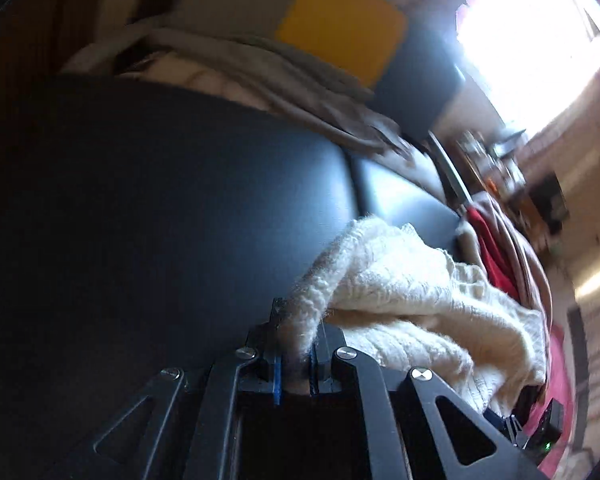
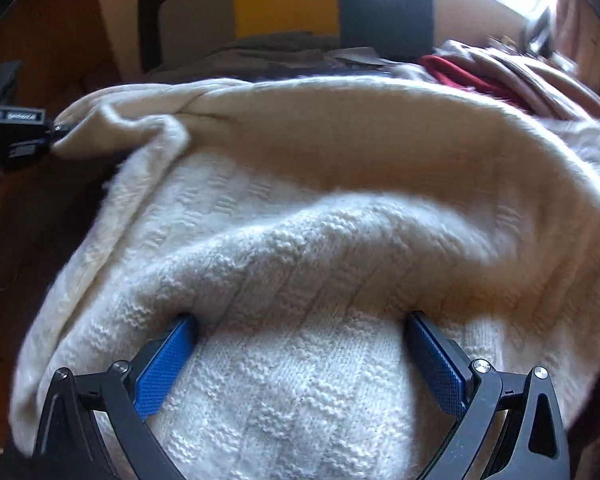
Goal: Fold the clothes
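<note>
cream sweater pinched at one edge

the left gripper [image 1: 298, 340] is clenched on an edge of the cream knit sweater [image 2: 300, 208], which lies bunched over the dark table [image 1: 160, 200]. the right gripper [image 2: 300, 340] is spread wide, fingers pressed into the knit.

Cream sweater [image 2: 300, 208]: chunky fuzzy knit (wool, perhaps); dark surface [image 1: 160, 200]: smooth, matt.

Both wrist views close, facing forward; shared: cream sweater [image 1: 400, 280], yellow panel [image 2: 286, 2].
</note>
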Demonstrator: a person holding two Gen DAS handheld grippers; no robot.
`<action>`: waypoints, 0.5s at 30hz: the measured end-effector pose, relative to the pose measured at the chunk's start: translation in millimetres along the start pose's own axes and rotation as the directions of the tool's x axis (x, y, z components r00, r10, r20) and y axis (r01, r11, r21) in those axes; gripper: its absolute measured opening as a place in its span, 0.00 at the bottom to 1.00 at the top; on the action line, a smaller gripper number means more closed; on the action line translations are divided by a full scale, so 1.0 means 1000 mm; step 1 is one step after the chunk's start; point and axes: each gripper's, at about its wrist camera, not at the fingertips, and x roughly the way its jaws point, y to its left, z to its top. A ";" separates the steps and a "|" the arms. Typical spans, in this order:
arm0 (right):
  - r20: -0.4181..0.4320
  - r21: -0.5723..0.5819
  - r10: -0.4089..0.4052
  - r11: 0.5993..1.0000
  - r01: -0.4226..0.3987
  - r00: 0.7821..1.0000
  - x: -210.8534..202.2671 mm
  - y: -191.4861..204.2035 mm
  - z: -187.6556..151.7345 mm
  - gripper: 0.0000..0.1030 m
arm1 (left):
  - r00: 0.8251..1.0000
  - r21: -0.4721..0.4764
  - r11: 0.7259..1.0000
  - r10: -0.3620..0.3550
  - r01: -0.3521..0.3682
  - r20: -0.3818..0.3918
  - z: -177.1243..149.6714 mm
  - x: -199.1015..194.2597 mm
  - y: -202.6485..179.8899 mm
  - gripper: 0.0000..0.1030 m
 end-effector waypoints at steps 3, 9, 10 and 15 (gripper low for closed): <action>-0.019 -0.044 0.028 0.999 -0.029 0.999 0.010 0.024 0.008 1.00 | 0.999 -0.088 0.996 0.003 0.000 0.035 -0.005 -0.024 0.040 0.10; -0.060 -0.135 0.064 0.988 -0.072 0.996 0.031 0.076 0.027 1.00 | 0.989 -0.215 0.973 0.104 -0.079 0.105 -0.010 -0.073 0.099 0.19; -0.064 -0.156 0.062 0.985 -0.071 0.996 0.034 0.086 0.030 1.00 | 0.985 -0.244 0.966 0.122 -0.090 0.119 -0.012 -0.085 0.107 0.19; -0.075 -0.216 0.038 0.975 -0.053 0.996 0.047 0.120 0.037 1.00 | 0.966 -0.272 0.957 0.160 -0.101 0.201 -0.034 -0.139 0.116 0.23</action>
